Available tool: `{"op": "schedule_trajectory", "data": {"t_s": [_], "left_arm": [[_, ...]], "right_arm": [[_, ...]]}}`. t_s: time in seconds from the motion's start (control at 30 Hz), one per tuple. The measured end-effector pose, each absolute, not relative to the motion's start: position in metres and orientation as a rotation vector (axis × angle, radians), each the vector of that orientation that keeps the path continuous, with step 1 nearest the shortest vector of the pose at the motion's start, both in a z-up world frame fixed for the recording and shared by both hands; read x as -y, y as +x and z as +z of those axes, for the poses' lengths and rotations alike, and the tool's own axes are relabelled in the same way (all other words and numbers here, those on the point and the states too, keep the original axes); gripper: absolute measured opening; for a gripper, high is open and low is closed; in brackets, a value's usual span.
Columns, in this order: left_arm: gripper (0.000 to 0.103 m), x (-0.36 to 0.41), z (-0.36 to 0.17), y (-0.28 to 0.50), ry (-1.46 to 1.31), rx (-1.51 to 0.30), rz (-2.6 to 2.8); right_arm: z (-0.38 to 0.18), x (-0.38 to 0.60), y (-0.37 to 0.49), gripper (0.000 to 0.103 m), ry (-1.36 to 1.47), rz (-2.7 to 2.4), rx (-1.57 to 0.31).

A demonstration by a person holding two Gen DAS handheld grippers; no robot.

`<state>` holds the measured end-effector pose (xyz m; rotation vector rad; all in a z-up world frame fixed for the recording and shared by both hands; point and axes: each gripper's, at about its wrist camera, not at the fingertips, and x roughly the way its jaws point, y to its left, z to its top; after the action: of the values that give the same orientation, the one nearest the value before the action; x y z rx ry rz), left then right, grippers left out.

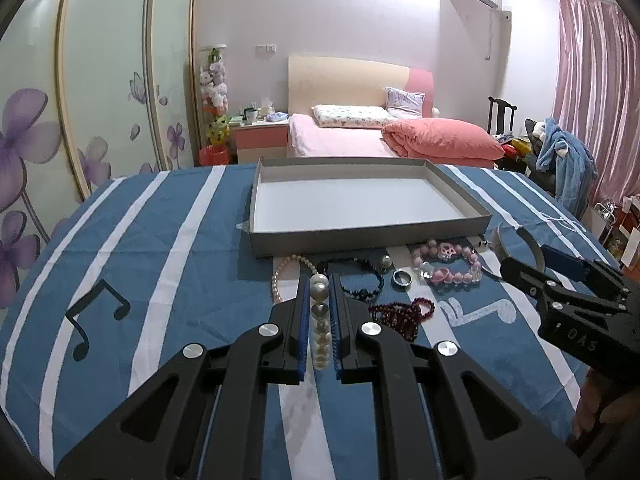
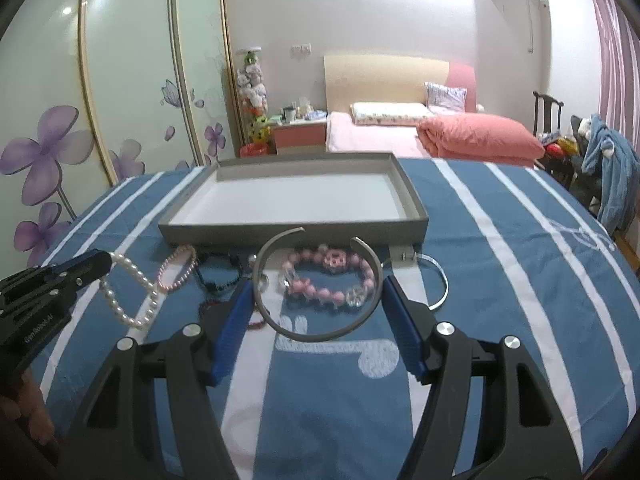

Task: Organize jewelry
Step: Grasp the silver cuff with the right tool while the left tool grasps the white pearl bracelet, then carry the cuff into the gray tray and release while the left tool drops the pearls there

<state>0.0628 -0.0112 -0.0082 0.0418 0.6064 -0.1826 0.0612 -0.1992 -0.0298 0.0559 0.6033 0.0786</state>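
Note:
My left gripper (image 1: 320, 278) is shut on a white pearl strand (image 1: 319, 312), which hangs in a loop (image 2: 132, 300) above the striped cloth. My right gripper (image 2: 318, 282) is shut on an open silver cuff bangle (image 2: 320, 334), its blue pads pressing both sides. In the left wrist view, the right gripper (image 1: 520, 272) shows at the right edge with the cuff (image 1: 534, 246) at its tip. A shallow grey box (image 1: 368, 234) with a white floor lies just beyond, also seen from the right (image 2: 292, 232). Both grippers hover in front of its near wall.
On the blue striped cloth (image 1: 160, 260) lie a pink bead bracelet (image 2: 332, 280), a black bead bracelet (image 1: 362, 280), a dark red one (image 1: 404, 312), a silver ring (image 1: 401, 278), a small pink pearl bracelet (image 2: 178, 272) and a thin silver bangle (image 2: 440, 280). A bed stands behind.

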Motion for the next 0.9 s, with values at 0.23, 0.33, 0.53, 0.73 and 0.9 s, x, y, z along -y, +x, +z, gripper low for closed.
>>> {"op": "schedule_trajectory", "data": {"t_s": [0.23,0.33,0.53,0.73,0.9], "left_arm": [[0.01,0.013,0.011,0.065,0.065,-0.543,-0.166],[0.01,0.015,0.024,0.074,0.075,-0.508,-0.155],[0.01,0.022,0.045,0.096,0.086,-0.444,-0.142],[0.01,0.031,0.047,0.133,0.06,-0.447,-0.137],[0.01,0.035,0.038,0.161,0.04,-0.47,-0.126]], "right_arm": [[-0.007,0.196,0.064,0.064,0.036,0.072,-0.511],[0.005,0.195,0.068,0.064,0.031,0.066,-0.456],[0.027,0.192,0.084,0.064,0.017,0.056,-0.335],[0.034,0.19,0.115,0.064,-0.005,0.054,-0.291],[0.028,0.195,0.152,0.064,0.02,0.044,-0.322]]}}
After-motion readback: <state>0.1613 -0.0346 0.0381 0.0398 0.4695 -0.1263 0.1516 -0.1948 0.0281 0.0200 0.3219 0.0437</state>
